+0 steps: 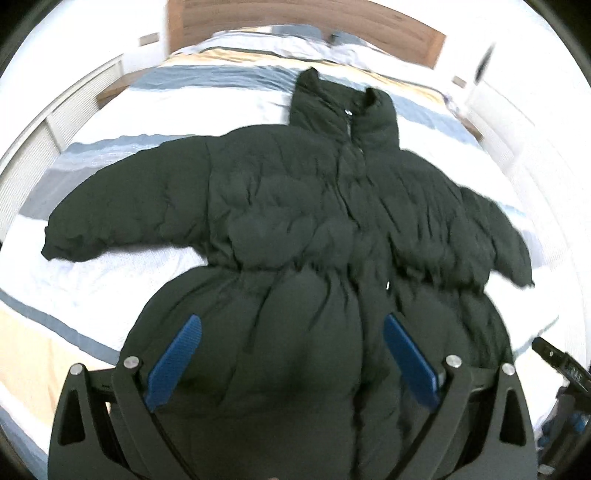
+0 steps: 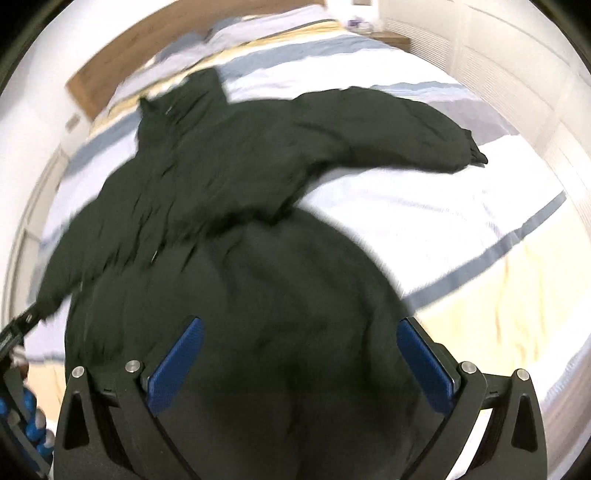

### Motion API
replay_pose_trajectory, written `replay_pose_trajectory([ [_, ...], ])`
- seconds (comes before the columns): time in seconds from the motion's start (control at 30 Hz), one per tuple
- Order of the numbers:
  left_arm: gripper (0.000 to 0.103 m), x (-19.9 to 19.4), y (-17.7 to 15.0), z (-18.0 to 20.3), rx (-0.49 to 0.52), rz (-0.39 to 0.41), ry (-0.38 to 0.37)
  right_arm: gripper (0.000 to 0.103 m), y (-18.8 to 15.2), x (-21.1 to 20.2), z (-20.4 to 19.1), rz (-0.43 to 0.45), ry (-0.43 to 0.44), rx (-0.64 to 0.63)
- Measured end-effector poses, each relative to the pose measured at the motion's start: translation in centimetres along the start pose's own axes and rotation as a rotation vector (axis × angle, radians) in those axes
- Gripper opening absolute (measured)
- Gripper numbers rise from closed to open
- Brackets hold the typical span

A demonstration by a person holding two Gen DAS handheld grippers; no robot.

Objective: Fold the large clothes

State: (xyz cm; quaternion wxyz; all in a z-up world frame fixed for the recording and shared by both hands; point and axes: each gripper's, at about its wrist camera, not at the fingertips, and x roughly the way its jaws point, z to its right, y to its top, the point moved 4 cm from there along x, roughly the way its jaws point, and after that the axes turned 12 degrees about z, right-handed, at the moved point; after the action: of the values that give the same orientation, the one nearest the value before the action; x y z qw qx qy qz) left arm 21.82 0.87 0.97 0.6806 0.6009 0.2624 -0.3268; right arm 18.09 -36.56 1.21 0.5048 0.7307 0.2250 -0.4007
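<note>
Plainly, one bed (image 1: 122, 110) with a striped cover fills both views, a wooden headboard (image 1: 303, 22) at twelve o'clock. On it lies one dark puffy coat (image 1: 314, 206), front up, collar (image 1: 343, 107) toward twelve o'clock and hem toward six, nearest the cameras. Its two sleeves are spread wide: in the left wrist view one sleeve (image 1: 122, 206) reaches to nine o'clock and the other sleeve (image 1: 495, 236) to three o'clock. No fold has been made yet, by the look of it.

Two tongs are in play. The left gripper (image 1: 291, 354) stands wide open above the lower coat, holding nothing; whether its blue pads (image 1: 173, 362) touch the cloth I cannot tell. The right gripper (image 2: 299, 358) is likewise spread wide and empty, over the hem toward the coat's right edge.

What could go wrong, I judge: the padding is thick and slick, so a shallow pinch may catch only the top layer and slip out mid-lift. Springy filling may push a fold back open. A sleeve dragged rather than lifted could bunch the bed cover beneath.
</note>
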Motion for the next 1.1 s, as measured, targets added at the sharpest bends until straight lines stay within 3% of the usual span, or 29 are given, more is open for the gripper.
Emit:
replay_pose_trajectory([
  [0.13, 0.1, 1.5, 0.7, 1.0, -0.059, -0.009, 0.057, 0.102, 4.2, 4.7, 5.8, 0.047, 0.169, 0.196],
  [0.37, 0.1, 3.6, 0.5, 2.4, -0.191, -0.051, 0.173, 0.102, 10.1, 13.0, 15.2, 0.067, 0.241, 0.394],
  [0.63, 0.1, 2.8, 1.3, 2.9, -0.24, -0.037, 0.283, 0.097, 12.5, 19.7, 23.0, 0.075, 0.337, 0.721],
  [0.87, 0.1, 0.9, 1.8, 2.7, -0.256, -0.015, 0.323, 0.068, 13.4, 23.6, 27.6, 0.107, 0.348, 0.925],
  [1.03, 0.1, 0.4, 1.9, 2.0, -0.273, -0.002, 0.318, 0.063, 14.5, 24.7, 28.1, 0.137, 0.349, 0.961],
  [1.1, 0.1, 0.5, 1.8, 1.8, -0.283, 0.0, 0.32, 0.036, 15.2, 24.8, 27.6, 0.149, 0.363, 0.937],
])
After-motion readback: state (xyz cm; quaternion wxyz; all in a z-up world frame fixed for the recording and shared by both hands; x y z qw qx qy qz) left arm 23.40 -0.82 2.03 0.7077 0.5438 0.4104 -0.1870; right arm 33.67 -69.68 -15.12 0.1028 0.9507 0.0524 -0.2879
